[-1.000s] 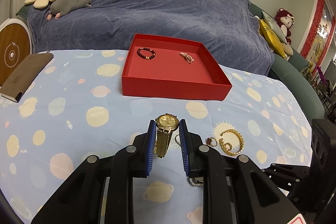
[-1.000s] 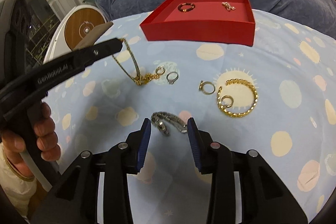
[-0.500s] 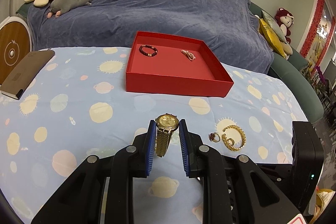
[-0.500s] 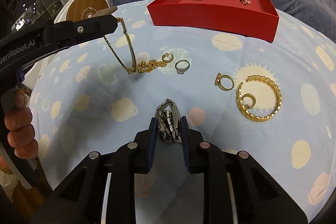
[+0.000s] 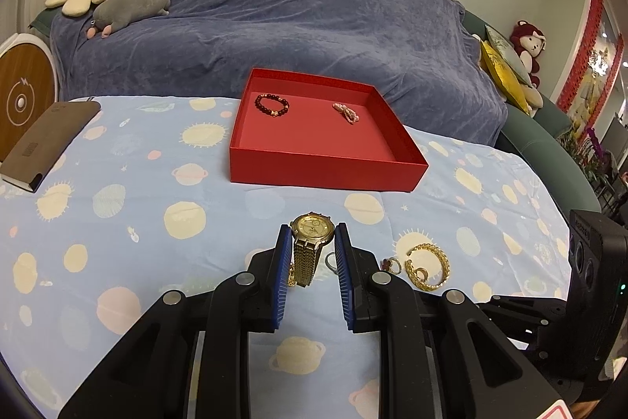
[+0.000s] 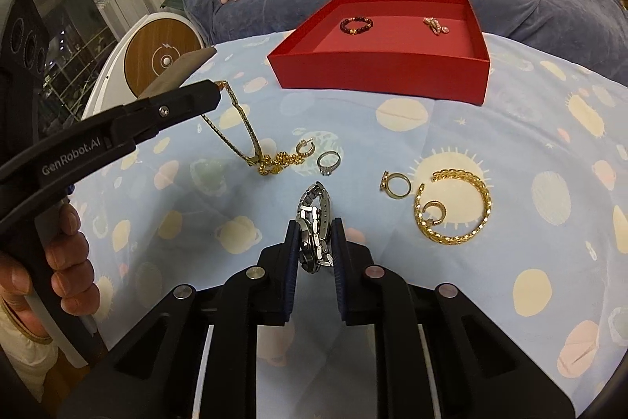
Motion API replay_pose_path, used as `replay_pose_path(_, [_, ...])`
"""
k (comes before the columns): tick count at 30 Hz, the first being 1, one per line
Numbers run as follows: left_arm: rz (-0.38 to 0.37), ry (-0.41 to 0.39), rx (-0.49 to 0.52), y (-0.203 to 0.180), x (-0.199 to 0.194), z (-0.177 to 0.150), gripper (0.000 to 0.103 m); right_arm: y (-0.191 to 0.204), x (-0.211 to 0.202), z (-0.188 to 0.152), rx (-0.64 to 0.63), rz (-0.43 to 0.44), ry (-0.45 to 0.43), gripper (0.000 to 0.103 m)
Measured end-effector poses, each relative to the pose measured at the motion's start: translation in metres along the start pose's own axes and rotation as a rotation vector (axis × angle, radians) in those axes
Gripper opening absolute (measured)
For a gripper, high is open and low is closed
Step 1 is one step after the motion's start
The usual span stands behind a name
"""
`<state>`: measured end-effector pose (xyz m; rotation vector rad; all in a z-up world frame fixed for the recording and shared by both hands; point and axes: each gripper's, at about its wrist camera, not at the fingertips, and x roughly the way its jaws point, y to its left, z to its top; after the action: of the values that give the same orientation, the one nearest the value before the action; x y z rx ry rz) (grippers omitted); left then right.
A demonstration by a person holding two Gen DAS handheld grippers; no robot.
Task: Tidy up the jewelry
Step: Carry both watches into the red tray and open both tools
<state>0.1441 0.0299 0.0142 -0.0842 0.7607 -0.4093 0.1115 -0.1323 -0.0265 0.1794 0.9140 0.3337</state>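
My left gripper (image 5: 313, 236) is shut on a gold watch (image 5: 310, 242) and holds it above the tablecloth; its band hangs down to the cloth (image 6: 235, 120). My right gripper (image 6: 316, 234) is shut on a silver link bracelet (image 6: 316, 218). A red tray (image 5: 325, 175) stands beyond, with a dark bead bracelet (image 5: 272, 105) and a pink piece (image 5: 346, 112) inside. On the cloth lie a gold chain bangle (image 6: 455, 211), a gold ring (image 6: 396, 185), a silver ring (image 6: 327, 161) and a gold earring (image 6: 306, 148).
A brown notebook (image 5: 47, 144) lies at the table's left edge. A round wooden-faced device (image 6: 161, 57) stands left of the table. A blue-covered sofa (image 5: 274, 18) with plush toys runs behind the table.
My left gripper has lifted the gold watch and moved toward the red tray. My right gripper has closed on the silver bracelet and raised it a little.
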Motion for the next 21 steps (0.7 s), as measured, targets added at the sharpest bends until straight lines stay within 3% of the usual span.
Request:
replay_pose_path(5, [-0.003,-0.033,-0.002,-0.007,-0.006,0.015,0.019,-0.003,-0.027,0.02,0.019,0.024,-0.072,0.015])
replay_pose_path(11, [-0.021,-0.077,0.025,-0.022,0.002,0.065,0.019,-0.028,-0.047,0.077,0.039,0.0,-0.154,0.015])
replay_pose_path(16, [0.0,-0.105,0.06,-0.024,0.04,0.115,0.019,-0.065,-0.027,0.135,0.083,-0.034,-0.171,0.015])
replay_pose_path(21, [0.011,-0.092,0.069,-0.016,0.096,0.146,0.019,-0.097,0.019,0.174,0.129,-0.056,-0.151,0.015])
